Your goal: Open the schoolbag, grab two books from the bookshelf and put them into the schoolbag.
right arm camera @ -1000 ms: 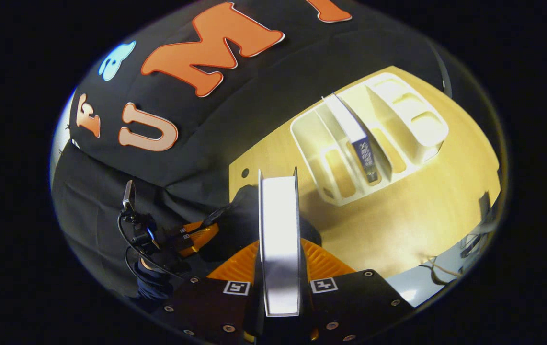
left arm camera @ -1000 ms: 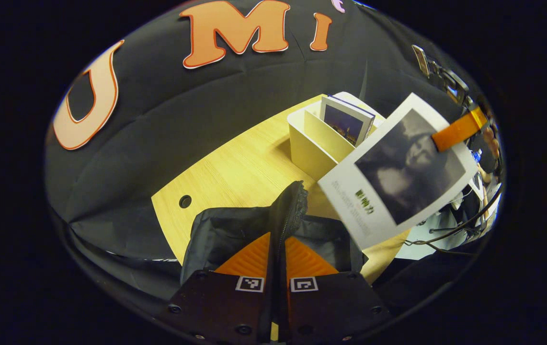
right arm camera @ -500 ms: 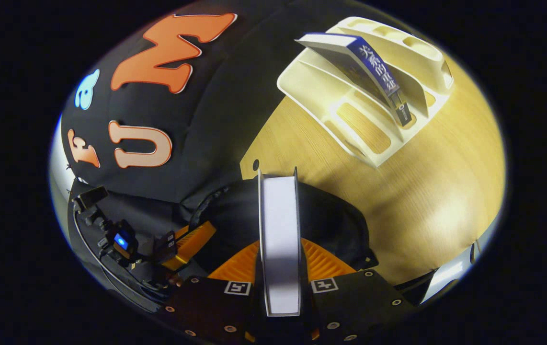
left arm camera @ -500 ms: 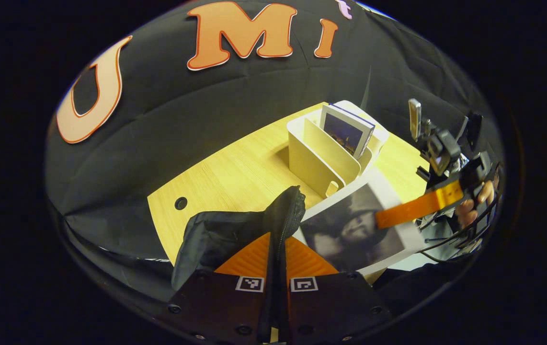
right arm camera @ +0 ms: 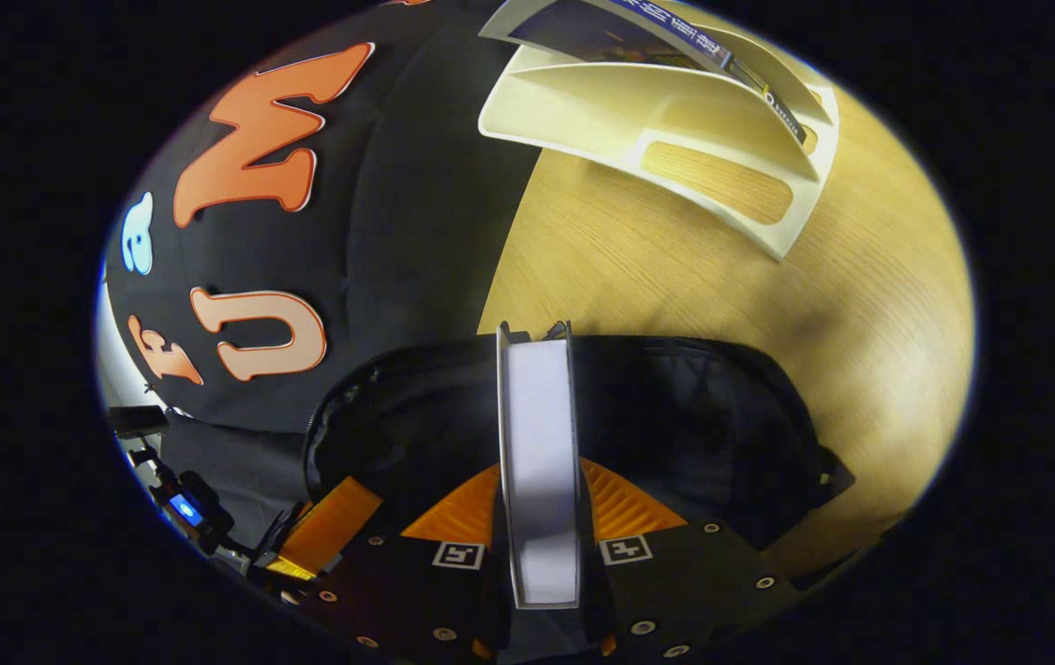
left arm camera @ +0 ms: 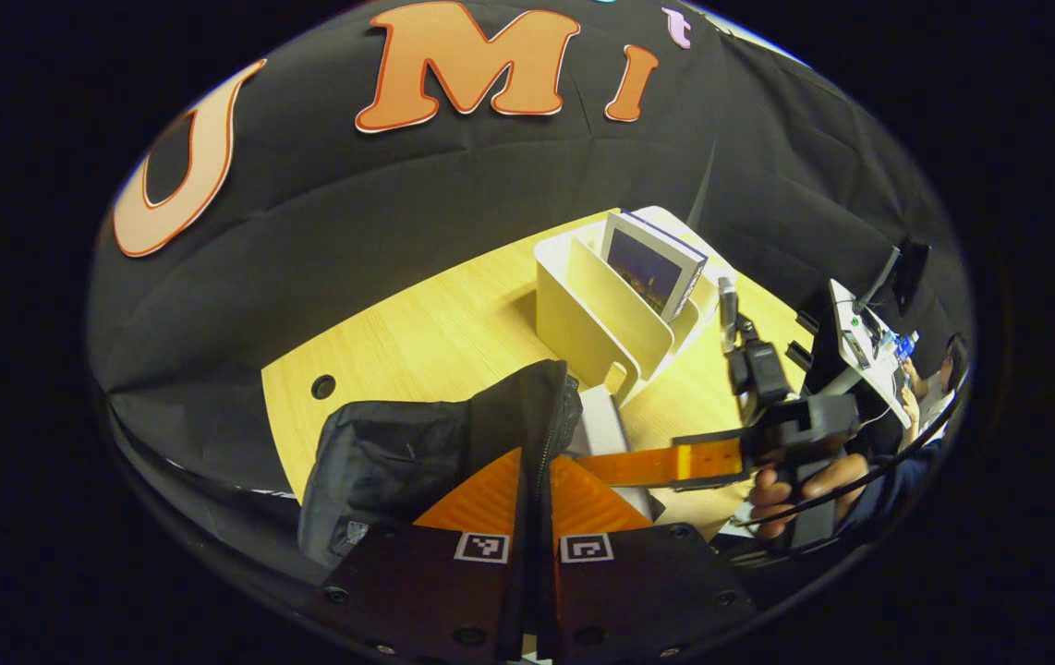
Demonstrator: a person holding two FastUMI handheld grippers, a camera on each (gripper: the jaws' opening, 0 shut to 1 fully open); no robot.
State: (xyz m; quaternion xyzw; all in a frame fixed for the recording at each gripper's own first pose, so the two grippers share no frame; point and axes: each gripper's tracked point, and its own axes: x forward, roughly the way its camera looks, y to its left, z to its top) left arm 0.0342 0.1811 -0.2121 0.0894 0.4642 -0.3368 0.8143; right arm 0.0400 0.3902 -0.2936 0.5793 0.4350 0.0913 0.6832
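The black schoolbag [left arm camera: 398, 453] lies at the near edge of the wooden table [left arm camera: 435, 332]. My left gripper [left arm camera: 535, 466] is shut on the bag's zipper flap [left arm camera: 548, 406] and holds it up. My right gripper [right arm camera: 537, 471] is shut on a white book [right arm camera: 537, 425], seen edge-on, low over the bag's open mouth [right arm camera: 675, 416]. In the left gripper view the white book [left arm camera: 603, 427] dips beside the raised flap, with the right gripper [left arm camera: 666, 462] and its hand [left arm camera: 795, 489] behind it. A second book [left arm camera: 649, 268] leans in the cream bookshelf [left arm camera: 583, 314].
The bookshelf [right arm camera: 666, 102] stands beyond the bag on the table [right arm camera: 675, 268], with bare wood between them. A round cable hole [left arm camera: 323, 386] sits near the table's left edge. Black cloth walls close the back. Desks with gear [left arm camera: 869, 342] lie past the table's right side.
My right gripper has carried the white book down from beside the bookshelf to the bag's mouth, turning it edge-on. My left gripper has kept its hold on the flap.
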